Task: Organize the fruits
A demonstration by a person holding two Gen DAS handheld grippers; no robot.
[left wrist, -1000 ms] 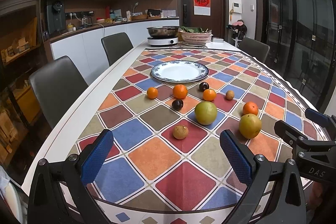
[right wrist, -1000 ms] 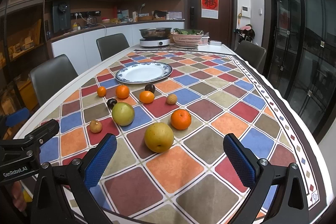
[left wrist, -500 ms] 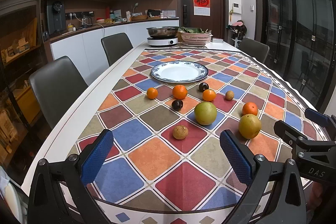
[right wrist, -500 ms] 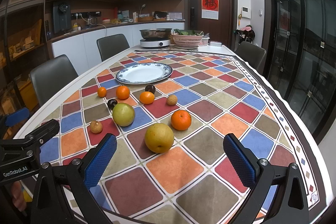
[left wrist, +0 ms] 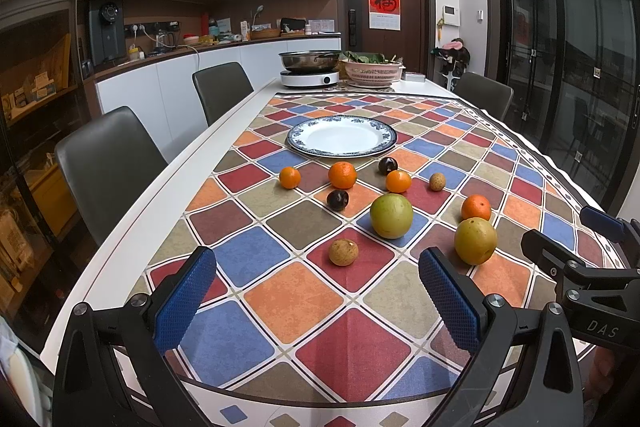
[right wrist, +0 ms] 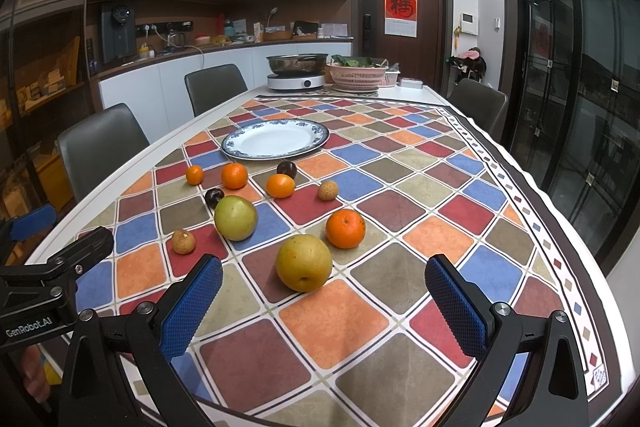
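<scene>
Just ahead of the wide-open right gripper lies the round yellow-brown pear; straddle it squarely, left gripper idle, open

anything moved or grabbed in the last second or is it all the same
Nothing visibly changed. The left gripper and right gripper hover with jaws open and empty over the near end of the checked tablecloth. The ten scattered fruits, such as the big green round fruit and the yellow-brown round fruit, lie where they were, and the blue-rimmed white plate remains empty.
</scene>
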